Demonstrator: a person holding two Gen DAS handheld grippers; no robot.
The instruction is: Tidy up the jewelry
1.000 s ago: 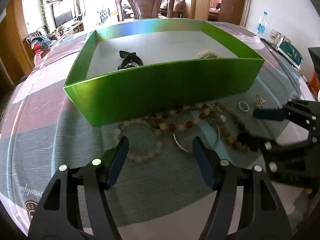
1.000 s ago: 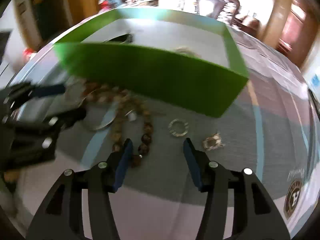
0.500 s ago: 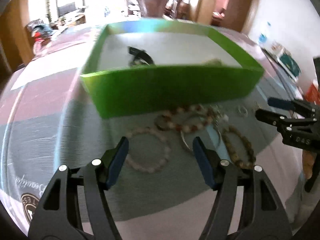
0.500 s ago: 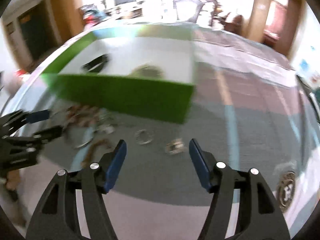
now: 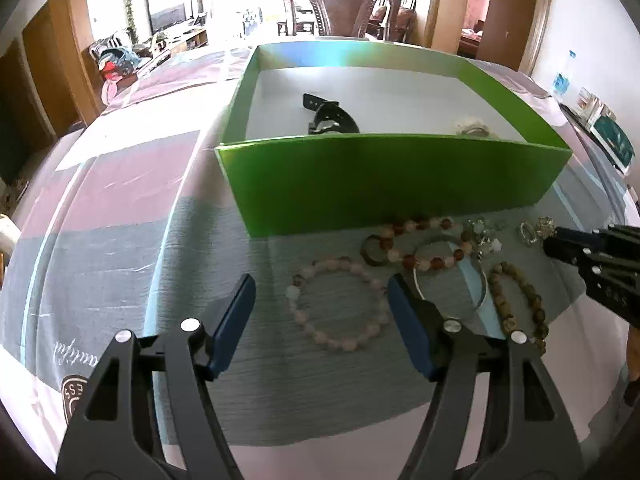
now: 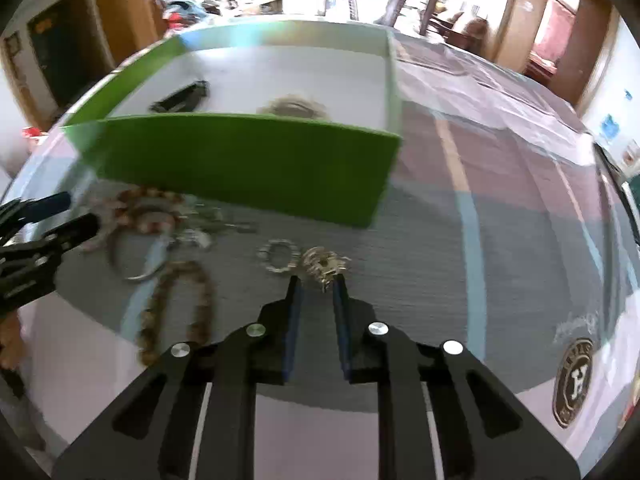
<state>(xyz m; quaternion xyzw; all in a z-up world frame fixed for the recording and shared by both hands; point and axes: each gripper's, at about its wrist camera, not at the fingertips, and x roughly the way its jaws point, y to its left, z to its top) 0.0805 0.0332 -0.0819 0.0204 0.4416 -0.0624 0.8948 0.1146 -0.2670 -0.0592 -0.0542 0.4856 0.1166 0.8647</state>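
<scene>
A green box (image 5: 392, 184) with a white floor stands on the table and holds a black watch (image 5: 330, 118) and a pale trinket (image 5: 472, 128). In front of it lie a pink bead bracelet (image 5: 336, 304), a red-and-white bead bracelet (image 5: 416, 244), a silver bangle (image 5: 476, 284) and a brown bead bracelet (image 5: 520, 304). My left gripper (image 5: 320, 304) is open, low over the pink bracelet. My right gripper (image 6: 318, 284) has nearly closed around a gold trinket (image 6: 324, 264), beside a silver ring (image 6: 278, 256). The box also shows in the right wrist view (image 6: 240, 164).
The table wears a grey, pink and white striped cloth (image 5: 120, 216). A carved wooden chair (image 5: 344, 8) stands beyond the box. Packages (image 5: 608, 136) lie at the table's far right edge. A logo (image 6: 576, 380) is printed on the cloth at the near right.
My right gripper has moved right to the gold trinket and narrowed its jaws around it. My left gripper has shifted left, still open.
</scene>
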